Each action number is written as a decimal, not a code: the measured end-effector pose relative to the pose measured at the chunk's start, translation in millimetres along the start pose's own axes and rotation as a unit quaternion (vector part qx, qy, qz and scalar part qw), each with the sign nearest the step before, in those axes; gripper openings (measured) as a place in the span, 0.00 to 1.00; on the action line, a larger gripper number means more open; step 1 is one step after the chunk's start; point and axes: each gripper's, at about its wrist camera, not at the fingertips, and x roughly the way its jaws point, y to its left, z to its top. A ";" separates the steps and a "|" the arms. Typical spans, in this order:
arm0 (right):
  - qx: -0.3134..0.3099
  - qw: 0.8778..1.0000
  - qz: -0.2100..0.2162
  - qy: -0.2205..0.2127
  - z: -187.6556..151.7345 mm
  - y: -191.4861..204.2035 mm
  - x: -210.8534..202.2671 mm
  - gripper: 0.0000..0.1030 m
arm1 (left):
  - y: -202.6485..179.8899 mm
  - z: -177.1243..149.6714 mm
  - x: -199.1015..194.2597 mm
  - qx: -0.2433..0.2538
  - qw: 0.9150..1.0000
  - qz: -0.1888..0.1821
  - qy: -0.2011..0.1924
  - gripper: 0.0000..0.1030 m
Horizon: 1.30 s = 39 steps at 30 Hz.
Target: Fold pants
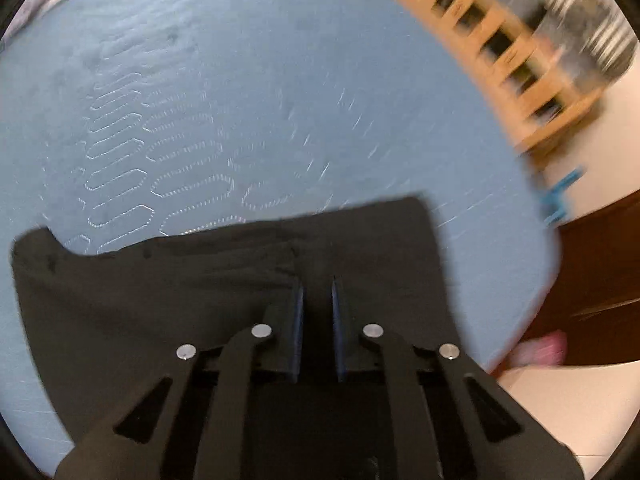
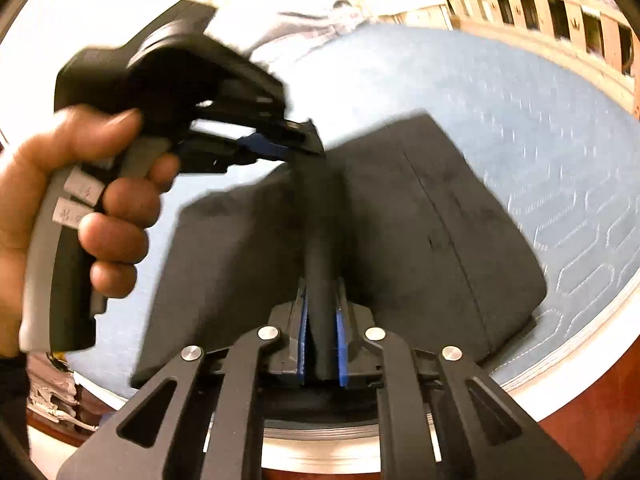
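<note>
Dark grey pants (image 1: 168, 292) lie on a blue quilted bed (image 1: 240, 80); they also show in the right wrist view (image 2: 420, 220). My left gripper (image 1: 317, 284) is shut on a fold of the pants' edge; in the right wrist view (image 2: 308, 142) a hand holds it and it lifts the cloth. My right gripper (image 2: 321, 288) is shut on the same raised ridge of pants cloth, nearer the bed's edge. The cloth stretches in a ridge between the two grippers.
A wooden slatted rail (image 1: 508, 56) runs along the bed's far side, also in the right wrist view (image 2: 560, 8). The bed's edge (image 2: 568, 360) and brown floor (image 1: 600, 280) lie close by. Crumpled grey cloth (image 2: 312, 24) lies at the far end.
</note>
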 end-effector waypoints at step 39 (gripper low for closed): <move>-0.028 0.993 0.062 -0.099 39.8 50.0 -93.5 0.08 | 67.4 2.3 -124.5 -0.093 0.961 -0.234 -0.114 0.10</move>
